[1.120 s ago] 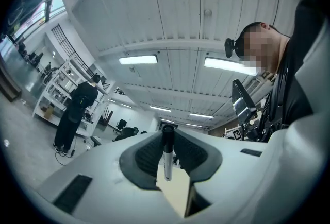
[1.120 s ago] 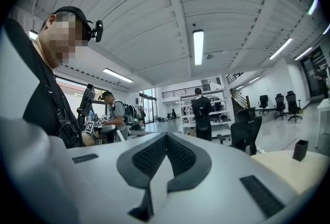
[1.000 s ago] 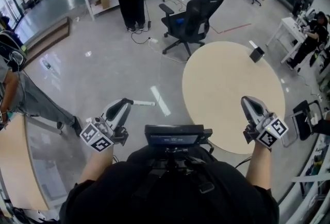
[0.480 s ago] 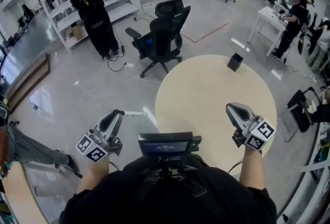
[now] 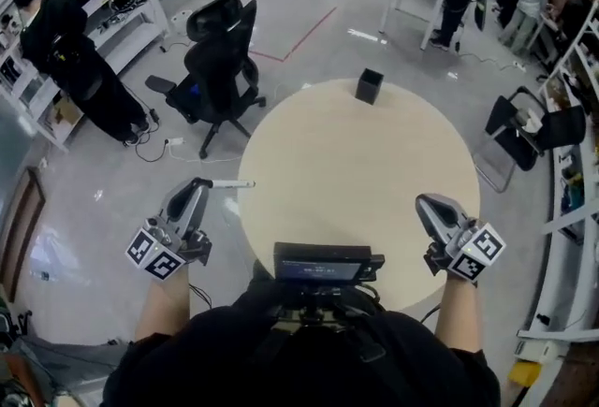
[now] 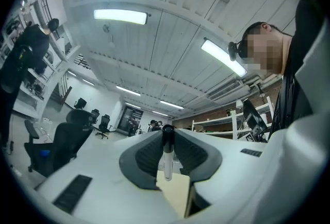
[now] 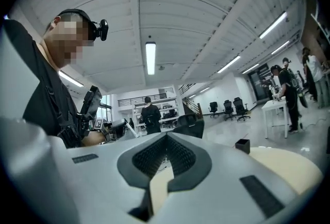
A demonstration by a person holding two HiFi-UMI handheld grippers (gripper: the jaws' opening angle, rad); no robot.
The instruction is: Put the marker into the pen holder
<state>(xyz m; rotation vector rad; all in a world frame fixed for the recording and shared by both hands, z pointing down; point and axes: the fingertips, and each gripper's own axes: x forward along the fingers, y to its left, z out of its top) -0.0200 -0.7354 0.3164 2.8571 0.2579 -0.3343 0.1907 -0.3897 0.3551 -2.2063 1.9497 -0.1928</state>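
White marker (image 6: 166,158) pinched crosswise at left tongs (image 6: 166,134) tips | right tongs (image 7: 166,138) apparently pressed together

No legible text (none anywhere)

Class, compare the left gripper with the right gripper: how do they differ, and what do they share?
The left gripper clamps a marker that sticks out sideways; the right gripper is shut on nothing. The left gripper is over the floor beside the table; the right gripper is over the table's near edge. Both have the same white and grey build.
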